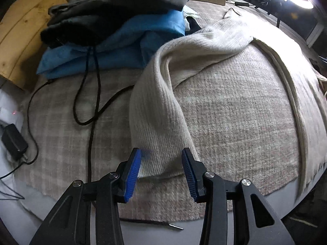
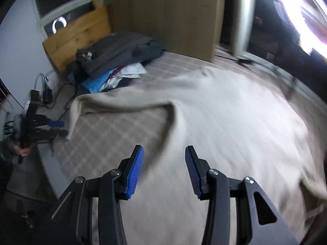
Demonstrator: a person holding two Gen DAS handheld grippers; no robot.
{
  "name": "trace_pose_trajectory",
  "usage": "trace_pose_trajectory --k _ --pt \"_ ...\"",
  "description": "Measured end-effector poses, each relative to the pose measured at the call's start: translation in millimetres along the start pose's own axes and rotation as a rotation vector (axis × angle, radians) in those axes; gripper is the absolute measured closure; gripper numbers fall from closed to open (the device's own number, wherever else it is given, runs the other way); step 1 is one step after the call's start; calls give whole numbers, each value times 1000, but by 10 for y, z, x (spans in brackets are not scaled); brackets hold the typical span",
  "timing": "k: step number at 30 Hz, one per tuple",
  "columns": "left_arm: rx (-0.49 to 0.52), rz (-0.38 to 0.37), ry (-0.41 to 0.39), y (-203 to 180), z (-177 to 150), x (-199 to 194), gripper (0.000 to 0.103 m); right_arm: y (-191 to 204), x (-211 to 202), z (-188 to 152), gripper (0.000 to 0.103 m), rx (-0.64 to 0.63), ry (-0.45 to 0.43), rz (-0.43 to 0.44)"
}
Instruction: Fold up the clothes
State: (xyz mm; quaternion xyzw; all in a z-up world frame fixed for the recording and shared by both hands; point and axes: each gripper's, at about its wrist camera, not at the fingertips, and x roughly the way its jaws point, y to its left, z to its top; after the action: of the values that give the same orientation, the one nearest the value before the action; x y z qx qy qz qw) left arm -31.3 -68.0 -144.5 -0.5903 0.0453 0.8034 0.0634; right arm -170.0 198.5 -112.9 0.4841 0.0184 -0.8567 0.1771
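Two hand-held grippers, both with jaws spread, nothing between the pads. Left hand-held gripper [image 1: 161, 171] sits at the table's near edge, straddling the cuff end of the sweater [image 1: 204, 47] sleeve [image 1: 157, 122]; the cuff lies flat on the plaid cover [image 1: 235, 112] between the fingers, not pinched. The sleeve runs from there toward the far side, where it joins the sweater body along the right. Right hand-held gripper [image 2: 164, 167] hangs over the sweater body; that view is motion-blurred, contact unclear. Folded pile [image 1: 114, 26] of dark and blue clothes at the far left corner, just beside the sleeve's upper part. Black cord [image 1: 90, 102] loops across the cover left of the sleeve. Charger [image 1: 13, 141] at the left edge.
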Motion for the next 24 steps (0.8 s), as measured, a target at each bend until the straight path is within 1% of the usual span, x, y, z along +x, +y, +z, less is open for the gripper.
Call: trace_pose_trajectory --k 2,4,7,10,11,12,13,15,16,17,18,19,21,24 --pt "10 -31 5 10 -2 32 64 68 330 224 61 53 30 56" --pt "24 -51 11 5 0 76 63 95 684 426 61 124 59 89" --pt "52 -64 8 -21 13 102 63 130 1075 638 61 186 91 71" --pt "68 -87 1 -19 15 120 65 139 1317 708 61 233 132 65" --pt "71 -96 -3 -9 15 123 71 147 1378 719 61 243 144 61" --pt "73 -98 -4 8 14 125 76 145 1416 731 61 262 137 61" --pt "75 -98 -4 28 14 128 86 139 1445 742 61 285 122 63" --pt "65 -131 -1 92 10 132 91 103 1499 758 61 334 111 91" --pt "59 -150 2 124 7 134 94 94 1520 758 64 344 103 99" --pt "59 -159 4 147 3 134 95 91 1538 757 85 346 94 103" --pt "64 -159 4 160 -1 125 96 89 1556 756 97 348 86 107" --pt "71 -158 2 170 -6 112 96 87 1560 755 97 346 86 111" --pt "69 -181 -4 233 -24 -3 96 60 1475 765 98 344 85 140" --pt "61 -225 -18 344 -72 -222 96 -14 1122 805 98 333 49 178"
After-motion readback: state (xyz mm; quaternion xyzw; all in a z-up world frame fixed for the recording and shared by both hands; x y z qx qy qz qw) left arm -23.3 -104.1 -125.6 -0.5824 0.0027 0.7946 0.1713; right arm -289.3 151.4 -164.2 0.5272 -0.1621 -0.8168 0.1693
